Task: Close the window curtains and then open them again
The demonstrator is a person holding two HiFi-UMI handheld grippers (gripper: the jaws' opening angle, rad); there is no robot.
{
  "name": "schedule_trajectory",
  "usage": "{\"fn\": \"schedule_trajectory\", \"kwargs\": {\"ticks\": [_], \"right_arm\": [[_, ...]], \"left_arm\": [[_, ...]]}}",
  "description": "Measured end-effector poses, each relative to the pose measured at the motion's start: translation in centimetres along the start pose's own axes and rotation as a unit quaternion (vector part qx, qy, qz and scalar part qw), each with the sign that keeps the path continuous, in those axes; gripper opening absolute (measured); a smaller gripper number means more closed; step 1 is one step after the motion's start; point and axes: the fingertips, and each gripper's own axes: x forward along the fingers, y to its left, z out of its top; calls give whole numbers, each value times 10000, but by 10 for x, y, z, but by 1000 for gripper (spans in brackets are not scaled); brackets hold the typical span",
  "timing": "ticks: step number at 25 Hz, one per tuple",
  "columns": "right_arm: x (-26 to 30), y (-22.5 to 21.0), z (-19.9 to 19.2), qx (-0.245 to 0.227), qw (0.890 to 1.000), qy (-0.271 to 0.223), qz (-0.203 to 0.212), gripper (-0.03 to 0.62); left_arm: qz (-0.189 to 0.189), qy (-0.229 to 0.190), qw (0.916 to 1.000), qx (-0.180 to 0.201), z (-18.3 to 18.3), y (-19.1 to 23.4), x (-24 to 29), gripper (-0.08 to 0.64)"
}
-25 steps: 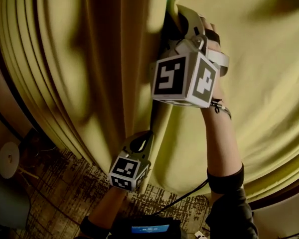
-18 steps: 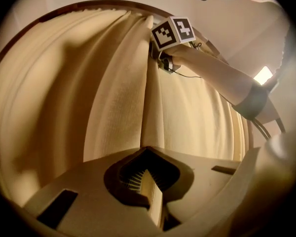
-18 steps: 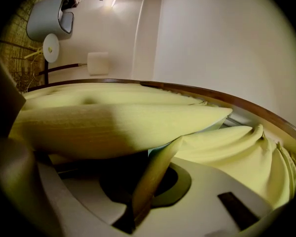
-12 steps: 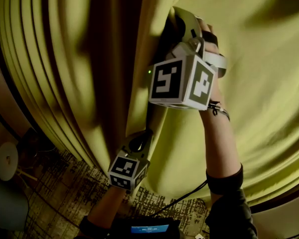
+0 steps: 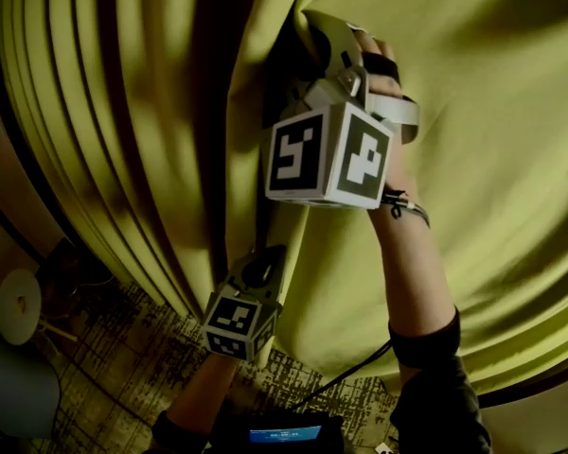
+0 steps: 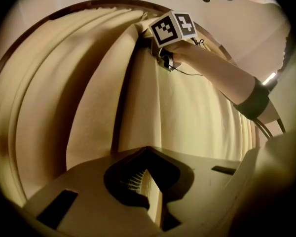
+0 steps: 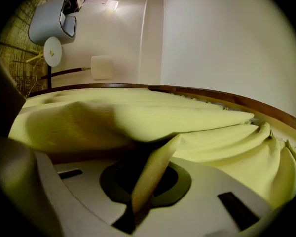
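A yellow curtain [image 5: 511, 159] is seen filling nearly the whole head view, gathered into deep vertical pleats on the left and spread flatter on the right. The right gripper [image 5: 308, 36] is held high near the middle of that view, and its jaws are closed down to a narrow gap on a vertical fold of the cloth; in the right gripper view a strip of the yellow fabric is seen pinched between the two pads and running away from them into the hanging folds. The left gripper [image 5: 268, 265] is held lower on the same fold, almost directly beneath the right one, and its jaws are likewise pressed together on the cloth, a thin edge of fabric being shown clamped between the ribbed pads in the left gripper view. The right gripper's marker cube [image 5: 328, 153] is turned toward the head camera, and behind it a bare forearm [image 5: 412, 272] and a dark sleeve [image 5: 435, 395] are seen. A black cable [image 5: 350, 372] is seen hanging near the lower hem. A patterned carpet [image 5: 114, 357] is visible at the near left, and on it, well apart from the curtain, a grey chair [image 5: 24, 400] and a small round white stand [image 5: 19, 305] are placed.
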Motion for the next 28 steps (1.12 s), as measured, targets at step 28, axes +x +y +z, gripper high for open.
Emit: {"fn": "schedule_trajectory", "kwargs": {"ticks": [28], "right_arm": [[-84, -26, -54, 1703, 9760, 1110, -783, 250]], "left_arm": [[-394, 684, 9968, 148, -16, 9, -61, 0]]}}
